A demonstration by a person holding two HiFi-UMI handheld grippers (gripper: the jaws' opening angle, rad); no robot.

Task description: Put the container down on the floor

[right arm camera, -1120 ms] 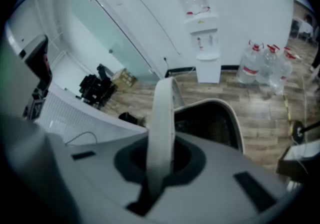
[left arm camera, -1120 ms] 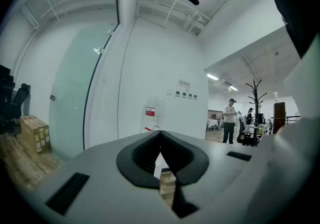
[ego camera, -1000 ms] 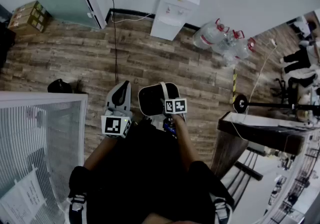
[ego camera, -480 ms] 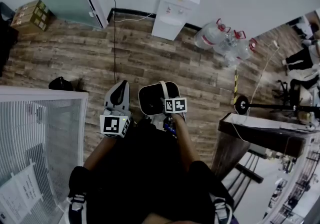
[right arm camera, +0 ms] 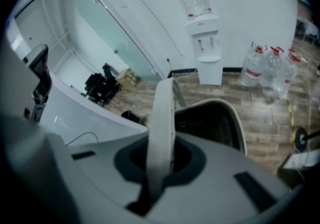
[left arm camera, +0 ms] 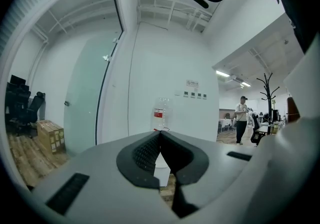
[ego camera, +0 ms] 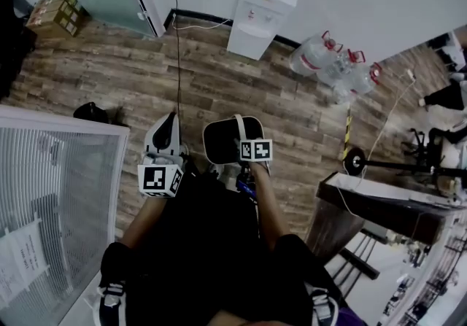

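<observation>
The container (ego camera: 225, 142) is a dark bin with a white rim and a white strap handle (ego camera: 238, 132); it hangs above the wooden floor in front of the person. My right gripper (ego camera: 243, 151) is shut on that handle. In the right gripper view the handle (right arm camera: 163, 113) runs up from between the jaws of the right gripper (right arm camera: 159, 162), and the bin's dark inside (right arm camera: 210, 124) shows behind it. My left gripper (ego camera: 165, 127) is just left of the bin, apart from it. In its own view the left gripper (left arm camera: 160, 140) is shut on nothing.
A white water dispenser (ego camera: 260, 9) stands against the far wall, with several water jugs (ego camera: 337, 62) to its right. A cardboard box (ego camera: 58, 12) lies far left. A white slatted panel (ego camera: 51, 193) is at the left, a dark desk (ego camera: 383, 202) at the right. A black object (ego camera: 91, 111) sits on the floor.
The left gripper has drifted a little to the left and down. The right gripper still holds the container's handle at about the same place.
</observation>
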